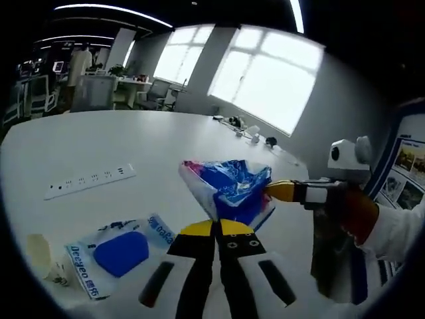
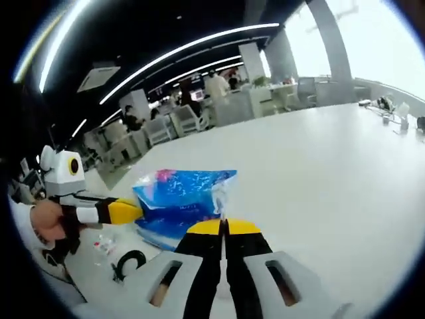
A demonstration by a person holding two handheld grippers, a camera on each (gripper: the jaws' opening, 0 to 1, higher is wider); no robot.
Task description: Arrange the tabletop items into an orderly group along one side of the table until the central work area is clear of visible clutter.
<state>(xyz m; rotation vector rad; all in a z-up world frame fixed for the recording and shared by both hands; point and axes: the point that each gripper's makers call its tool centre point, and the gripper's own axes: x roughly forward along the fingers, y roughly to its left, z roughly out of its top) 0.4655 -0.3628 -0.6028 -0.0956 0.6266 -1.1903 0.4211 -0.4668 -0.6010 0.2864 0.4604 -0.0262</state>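
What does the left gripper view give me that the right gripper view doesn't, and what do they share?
Left gripper view alone: a white power strip on the table, a flat packet with a blue pad near the left gripper, a pale roll at the table edge, and small items by the windows.

Right gripper view alone: a black loop of cable and a small wrapper beside it on the table.

Both: the blue plastic bag, pinched from two sides by the shut left gripper and right gripper, over the white table.
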